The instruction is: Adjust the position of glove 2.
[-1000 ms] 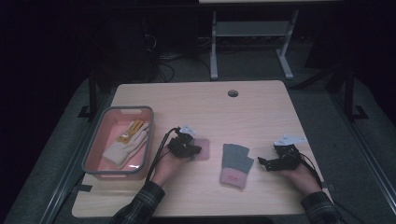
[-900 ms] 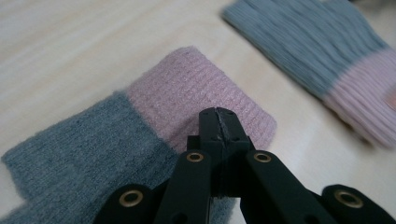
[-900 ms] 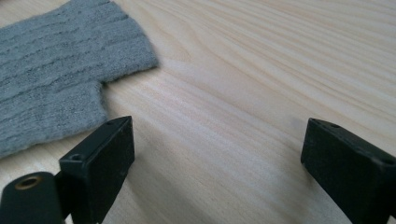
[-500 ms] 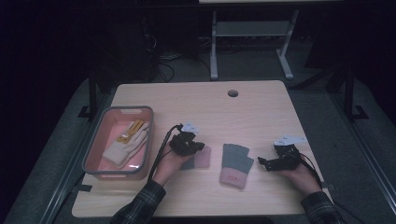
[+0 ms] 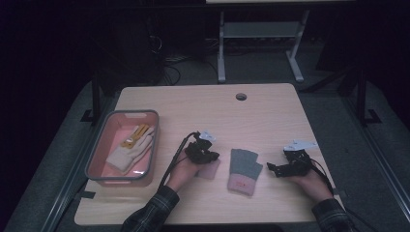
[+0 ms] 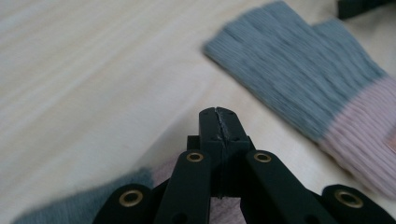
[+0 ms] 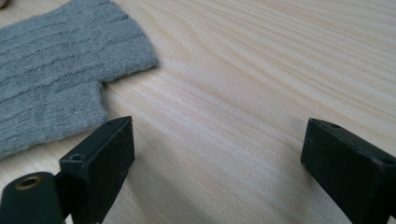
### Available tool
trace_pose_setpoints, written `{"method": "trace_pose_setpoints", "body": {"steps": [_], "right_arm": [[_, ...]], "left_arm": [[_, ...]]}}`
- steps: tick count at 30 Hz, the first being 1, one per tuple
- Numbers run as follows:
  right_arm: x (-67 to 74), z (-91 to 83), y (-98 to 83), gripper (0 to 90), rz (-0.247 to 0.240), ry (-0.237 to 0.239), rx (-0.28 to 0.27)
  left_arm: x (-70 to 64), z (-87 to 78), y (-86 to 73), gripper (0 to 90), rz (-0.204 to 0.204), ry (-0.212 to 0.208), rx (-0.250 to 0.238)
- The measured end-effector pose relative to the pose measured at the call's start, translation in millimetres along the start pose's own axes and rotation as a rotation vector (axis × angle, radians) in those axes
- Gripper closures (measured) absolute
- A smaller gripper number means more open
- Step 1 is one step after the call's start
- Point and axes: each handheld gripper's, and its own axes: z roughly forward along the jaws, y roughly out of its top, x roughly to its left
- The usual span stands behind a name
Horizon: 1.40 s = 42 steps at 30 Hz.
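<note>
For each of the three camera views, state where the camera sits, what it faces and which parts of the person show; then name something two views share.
High view: above the person's side, facing down on the pale wooden table; forearms, both hands.
Left gripper view: on the left gripper, facing along its shut jaws.
Right gripper view: on the right gripper, jaws apart over bare wood.
Shared: the grey knitted glove with pink cuff.

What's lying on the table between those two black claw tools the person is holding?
In the high view, one grey glove with a pink cuff lies flat between the left gripper and the right gripper, with bare table around it.
</note>
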Motion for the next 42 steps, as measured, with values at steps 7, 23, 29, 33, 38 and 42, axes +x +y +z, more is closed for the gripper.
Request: {"method": "trace_pose_setpoints", "body": {"steps": [7,23,29,33,38,42], "right_arm": [[0.1,0.0,0.0,9.5,0.001,-0.001,0.0],[-0.1,0.1,-0.1,9.5,-0.004,-0.003,-0.003],[-0.1,0.1,-0.1,9.5,-0.004,-0.004,-0.003],[-0.1,0.1,-0.1,9.5,-0.004,-0.003,-0.003],[0.0,0.0,-0.1,9.5,-0.003,-0.004,-0.002],[0.3,-0.3,-0.4,9.5,-0.003,-0.001,-0.001]], "left_arm": [[-26.0,-11.5,-17.4,89.6,0.04,-0.071,0.018],[8.0,-47.3,-35.8,89.6,-0.014,0.15,-0.008],[19.4,-38.2,-39.7,89.6,-0.023,0.155,0.043],[16.6,-32.1,-34.6,89.6,-0.019,0.142,0.041],[11.8,-18.1,-22.2,89.6,0.008,0.126,0.034],[8.5,-5.5,-9.6,89.6,0.032,0.099,0.032]]}}
